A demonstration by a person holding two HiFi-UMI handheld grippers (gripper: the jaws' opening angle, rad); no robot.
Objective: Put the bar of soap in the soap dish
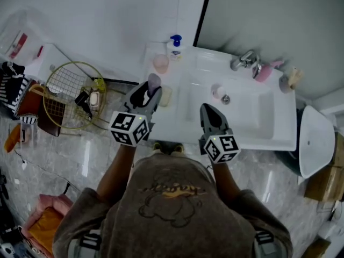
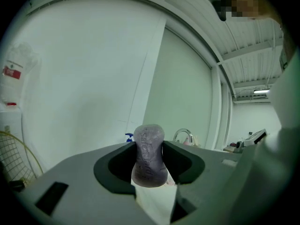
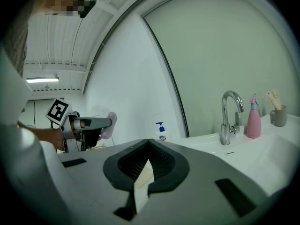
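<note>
Head view: a wire basket (image 1: 70, 93) lies on the floor to the left of the white washbasin (image 1: 269, 128), a thing neither gripper view shows whole. The left hand-held gripper (image 1: 150, 93) hangs over the washbasin's left rim, with the bar of soap (image 1: 154, 81) at its tips. Just beside the tips, on that same rim, lies the cream soap dish (image 1: 166, 96). The pink cup (image 1: 160, 63) and the pump bottle (image 1: 175, 47) stand at the washbasin's rear left corner. The right hand-held gripper (image 1: 207, 110) hangs over the bowl's front.

Left gripper view: only here does the grip show. The jaws are narrowly apart and press on the waist of the upright, lilac-grey bar, whose face bears embossed lettering.

Right gripper view: its jaws meet at the tips, with nothing between them. The same view shows the left hand-held gripper side-on, carrying the bar in the air, clear of the worktop. To the right, at the washbasin's rear, rise the tap (image 3: 228, 116) and a pink spray bottle (image 3: 253, 122).
</note>
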